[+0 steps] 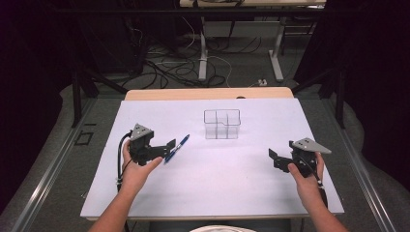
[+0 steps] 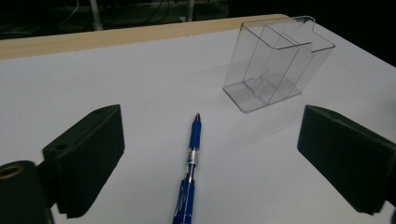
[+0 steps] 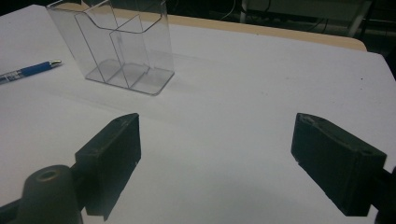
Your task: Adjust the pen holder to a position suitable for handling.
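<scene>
Two black two-jaw grippers over a white-topped desk (image 1: pixel 212 179) with a pale wooden far edge. Left gripper (image 1: pixel 170 145) at the middle left of the high view, held in the person's left hand (image 1: pixel 138 169), jaws standing wide apart and pressing on nothing. Between those jaws, flat on the desk: a slim blue ballpoint pen (image 1: pixel 177 148) with a clear mid-section, angled up and to the right in the high view. In the left gripper view, pen (image 2: pixel 190 172) running from the bottom centre up toward the middle, tip pointing away, well clear of both jaws at the lower left and lower right. Right gripper (image 1: pixel 273 158) at the middle right of the high view, in the person's right hand (image 1: pixel 305 175), jaws likewise spread wide with bare desk between them, as seen in the right gripper view. Near the centre of the high view, slightly above the pen and apart from it: an upright clear plastic organiser box (image 1: pixel 222 124) with inner dividers, standing on its base. Same box at the upper right of the left gripper view (image 2: pixel 275 65) and upper left of the right gripper view (image 3: pixel 116 46), with the pen's tip end (image 3: pixel 32 70) at the far left edge there.
</scene>
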{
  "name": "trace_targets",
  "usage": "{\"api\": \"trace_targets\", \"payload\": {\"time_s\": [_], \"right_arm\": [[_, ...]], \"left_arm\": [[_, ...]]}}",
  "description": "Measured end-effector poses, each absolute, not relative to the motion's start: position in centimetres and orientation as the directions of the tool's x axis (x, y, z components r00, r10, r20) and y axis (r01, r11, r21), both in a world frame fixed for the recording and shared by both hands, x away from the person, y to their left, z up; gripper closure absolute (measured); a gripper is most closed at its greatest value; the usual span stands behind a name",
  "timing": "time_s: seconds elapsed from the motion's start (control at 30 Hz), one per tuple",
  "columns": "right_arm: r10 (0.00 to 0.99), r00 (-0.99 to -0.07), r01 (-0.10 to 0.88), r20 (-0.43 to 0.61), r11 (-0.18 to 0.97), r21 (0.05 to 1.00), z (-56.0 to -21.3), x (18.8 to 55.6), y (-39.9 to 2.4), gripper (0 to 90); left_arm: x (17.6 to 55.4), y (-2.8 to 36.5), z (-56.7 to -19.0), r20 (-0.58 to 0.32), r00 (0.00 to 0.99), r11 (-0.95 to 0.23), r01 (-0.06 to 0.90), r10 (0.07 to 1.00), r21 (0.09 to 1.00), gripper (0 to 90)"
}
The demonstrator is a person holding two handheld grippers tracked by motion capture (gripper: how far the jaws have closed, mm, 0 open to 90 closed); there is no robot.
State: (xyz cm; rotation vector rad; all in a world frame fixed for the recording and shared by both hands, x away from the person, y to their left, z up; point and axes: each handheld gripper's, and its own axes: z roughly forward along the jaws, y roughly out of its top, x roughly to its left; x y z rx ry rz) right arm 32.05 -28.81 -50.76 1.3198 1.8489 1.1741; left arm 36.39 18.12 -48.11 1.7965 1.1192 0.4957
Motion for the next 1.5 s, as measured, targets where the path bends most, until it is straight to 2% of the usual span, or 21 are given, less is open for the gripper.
{"api": "trace_targets", "payload": {"time_s": [0.07, 0.1, 0.23, 0.3, 0.43, 0.5, 0.7, 1.27, 1.5], "right_arm": [[0.936, -0.349, 0.423, 0.042, 0.118, 0.898, -50.8, 32.1, -28.8, 15.5], [0.935, -0.352, 0.422, 0.041, 0.119, 0.899, -50.8, 32.1, -28.8, 15.5], [0.936, -0.350, 0.425, 0.043, 0.118, 0.898, -50.8, 32.1, -28.7, 15.5], [0.934, -0.355, 0.420, 0.042, 0.120, 0.900, -50.8, 32.1, -28.7, 15.5], [0.935, -0.351, 0.426, 0.048, 0.114, 0.897, -50.8, 32.1, -28.5, 15.5], [0.933, -0.358, 0.424, 0.044, 0.120, 0.898, -50.8, 32.1, -28.6, 15.5], [0.933, -0.357, 0.429, 0.042, 0.124, 0.895, -50.8, 32.1, -28.7, 15.5], [0.933, -0.357, 0.432, 0.049, 0.118, 0.894, -50.9, 32.2, -28.6, 15.5], [0.933, -0.356, 0.429, 0.052, 0.113, 0.896, -51.1, 32.3, -28.5, 15.5]], "left_arm": [[36.9, 17.8, -47.8, -0.120, 0.508, -0.169, 0.486, 0.853, 0.857, 11.1], [37.1, 17.6, -47.6, -0.105, 0.509, -0.186, 0.488, 0.854, 0.853, 16.2], [38.2, 16.8, -47.0, -0.090, 0.519, -0.222, 0.508, 0.850, 0.832, 17.1], [38.8, 16.4, -46.8, -0.091, 0.522, -0.233, 0.522, 0.848, 0.821, 22.3], [39.7, 15.8, -46.8, -0.084, 0.512, -0.248, 0.546, 0.855, 0.800, 24.8], [40.1, 15.7, -46.7, -0.073, 0.507, -0.259, 0.554, 0.859, 0.791, 29.0], [41.3, 15.3, -46.5, -0.096, 0.500, -0.251, 0.581, 0.861, 0.774, 31.9], [44.3, 14.4, -46.8, -0.137, 0.501, -0.282, 0.669, 0.854, 0.688, 32.9], [45.2, 13.5, -47.4, -0.125, 0.500, -0.311, 0.695, 0.857, 0.648, 39.5]]}}
